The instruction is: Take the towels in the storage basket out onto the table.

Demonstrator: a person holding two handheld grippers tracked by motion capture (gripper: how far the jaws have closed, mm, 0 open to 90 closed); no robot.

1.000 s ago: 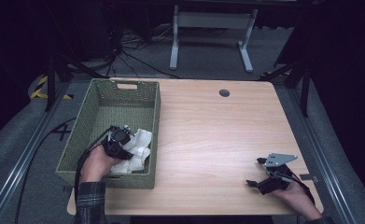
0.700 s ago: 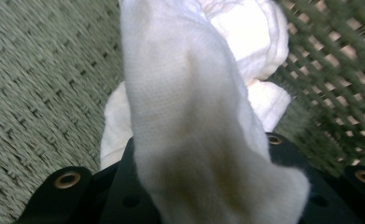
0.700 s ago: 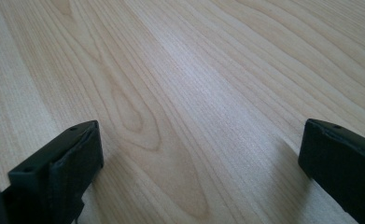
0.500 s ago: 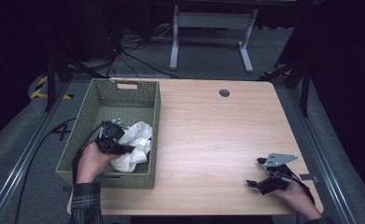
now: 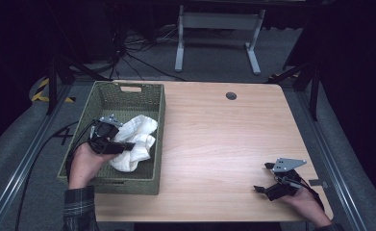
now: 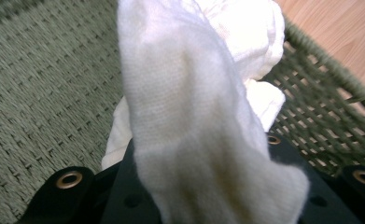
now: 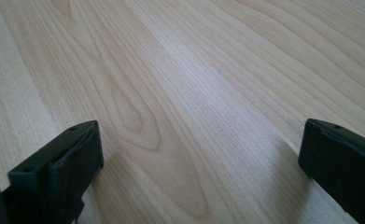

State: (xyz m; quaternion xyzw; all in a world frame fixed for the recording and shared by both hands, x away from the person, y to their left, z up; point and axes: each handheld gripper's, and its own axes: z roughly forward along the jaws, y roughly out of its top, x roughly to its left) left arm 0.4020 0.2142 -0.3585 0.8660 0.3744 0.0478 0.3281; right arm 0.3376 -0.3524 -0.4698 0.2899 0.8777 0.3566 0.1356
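A crumpled white cloth (image 5: 138, 138) lies in the green woven basket (image 5: 123, 186) at the table's left side. My left gripper (image 5: 121, 147) is inside the basket, shut on a fold of that cloth. In the left gripper view the cloth (image 6: 194, 112) rises from between the black jaws of the left gripper (image 6: 203, 198) and hangs over them, with the basket weave (image 6: 45, 93) behind. My right gripper (image 5: 265, 178) rests low over the table's near right corner, open. In the right gripper view, the right gripper (image 7: 199, 149) has its jaws wide apart above bare wood.
The wooden table (image 5: 224, 139) has a small round dark hole (image 5: 231, 96) near its far edge. The basket's right wall (image 6: 320, 107) stands between the cloth and the tabletop. A metal stand (image 5: 217, 33) and cables lie on the floor beyond.
My left gripper has moved left and a little farther back inside the basket, drawing the cloth along with it. The right gripper has stayed where it was.
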